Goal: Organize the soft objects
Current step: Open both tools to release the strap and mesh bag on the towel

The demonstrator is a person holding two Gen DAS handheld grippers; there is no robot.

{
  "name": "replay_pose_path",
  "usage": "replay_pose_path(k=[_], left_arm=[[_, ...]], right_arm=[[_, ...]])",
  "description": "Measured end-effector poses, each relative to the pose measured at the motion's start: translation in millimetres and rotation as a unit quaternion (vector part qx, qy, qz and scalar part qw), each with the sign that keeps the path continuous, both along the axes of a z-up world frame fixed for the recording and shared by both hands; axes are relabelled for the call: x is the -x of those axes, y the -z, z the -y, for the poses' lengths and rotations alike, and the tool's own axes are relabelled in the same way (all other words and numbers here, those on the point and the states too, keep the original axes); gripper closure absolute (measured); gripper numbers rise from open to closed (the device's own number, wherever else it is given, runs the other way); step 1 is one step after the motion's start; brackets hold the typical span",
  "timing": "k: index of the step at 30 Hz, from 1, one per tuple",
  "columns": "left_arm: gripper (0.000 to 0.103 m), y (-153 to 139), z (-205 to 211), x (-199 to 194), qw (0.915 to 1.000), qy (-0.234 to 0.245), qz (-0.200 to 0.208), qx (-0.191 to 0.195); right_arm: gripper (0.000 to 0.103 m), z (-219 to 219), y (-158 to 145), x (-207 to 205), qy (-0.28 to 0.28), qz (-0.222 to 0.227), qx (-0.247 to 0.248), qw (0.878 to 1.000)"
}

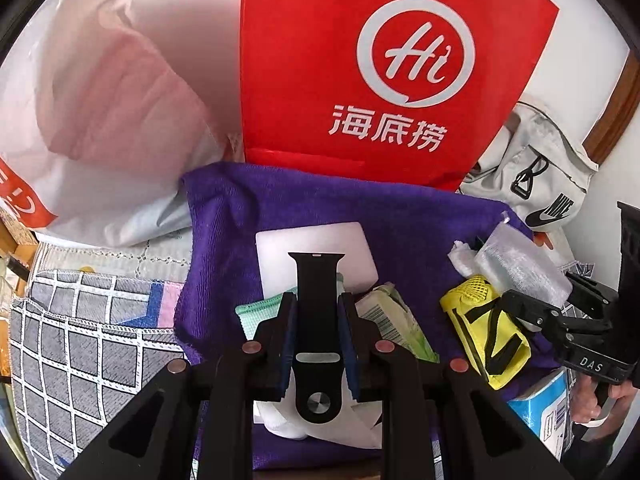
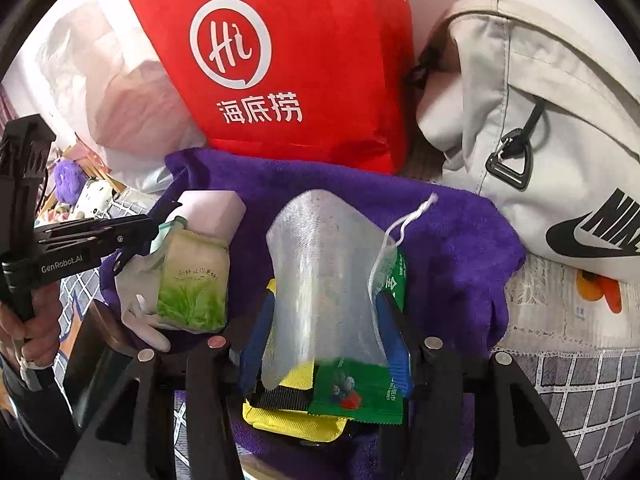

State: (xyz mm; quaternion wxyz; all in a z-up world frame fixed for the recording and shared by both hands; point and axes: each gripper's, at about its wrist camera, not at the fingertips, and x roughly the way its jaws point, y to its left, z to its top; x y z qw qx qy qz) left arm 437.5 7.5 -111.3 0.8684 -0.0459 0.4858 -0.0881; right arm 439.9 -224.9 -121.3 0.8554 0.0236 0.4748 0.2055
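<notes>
In the left wrist view my left gripper (image 1: 318, 299) is shut on a black watch strap (image 1: 316, 272), which stands upright between the blue pads above a purple towel (image 1: 400, 216). On the towel lie a white block (image 1: 320, 240), a green tissue pack (image 1: 392, 316), a yellow pouch (image 1: 488, 336) and a translucent mesh drawstring bag (image 1: 520, 268). In the right wrist view my right gripper (image 2: 326, 308) is open. The mesh bag (image 2: 324, 264) lies between its fingers, over the yellow pouch (image 2: 292, 420) and a green snack packet (image 2: 356, 392).
A red tote bag (image 2: 288, 64) stands behind the towel, with a white Nike bag (image 2: 540, 140) to its right and a plastic bag holding pink fabric (image 1: 100, 100) to its left. A grey grid-patterned cloth (image 1: 80, 340) covers the surface. A white glove-like item (image 2: 140, 316) lies by the tissue pack (image 2: 192, 280).
</notes>
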Motion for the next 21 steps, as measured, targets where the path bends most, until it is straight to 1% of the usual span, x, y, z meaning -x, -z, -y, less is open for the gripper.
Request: replay_pose_path(k=[1,3,5,7,8,9,11,12,14,16,19,21], left_arm=[[0.083,1.4,-0.5,-0.4,1.0,-0.001,-0.002,0.001],[0.083,3.4,-0.6,-2.3,1.0,-0.001,-0.005,0.004],[0.083,5.3,-0.2,-3.3,0.9999,0.002,-0.012,0.009],[0.077,7.1,0.8,-5.0,0.9997,0.003,-0.019,0.013],[0.072,6.6,1.9,-5.4,0.9997,0.002,-0.022,0.014],[0.067,6.1,2.1,-4.9,0.9997,0.001,-0.021,0.016],[0.06,4.4,2.7,-4.2,0.9997,-0.001,-0.02,0.016],[0.057,3.5,3.5,-3.8,0.9997,0.0,-0.019,0.016],[0.055,1.1,5.8,-2.1,0.9998,0.002,-0.018,0.013],[0.047,-2.5,8.3,0.0,0.9998,0.003,-0.016,0.007],[0.045,-12.8,12.9,6.5,0.9999,0.001,-0.006,-0.008],[0.043,-19.9,13.6,11.3,1.0,0.001,0.0,-0.009]], right_arm=[[0.05,0.1,0.9,-0.1,-0.003,-0.003,0.0,1.0],[0.041,-0.5,4.0,-0.6,-0.006,-0.009,0.002,1.0],[0.035,-1.6,6.4,-1.6,-0.007,-0.011,0.005,1.0],[0.031,-2.4,7.5,-2.2,-0.006,-0.014,0.009,1.0],[0.027,-1.9,7.2,-1.5,-0.006,-0.013,0.011,1.0],[0.022,-1.6,6.1,-0.3,-0.005,-0.011,0.015,1.0],[0.019,-1.4,1.7,3.6,-0.005,0.004,0.025,1.0],[0.019,-2.5,-0.3,5.1,-0.004,0.011,0.028,1.0],[0.019,-1.5,-4.2,7.3,0.001,0.019,0.032,0.999],[0.019,0.5,-8.2,8.5,0.012,0.023,0.034,0.999],[0.019,3.5,-15.1,9.4,0.031,0.025,0.034,0.999],[0.019,6.2,-21.1,11.9,0.046,0.026,0.03,0.998]])
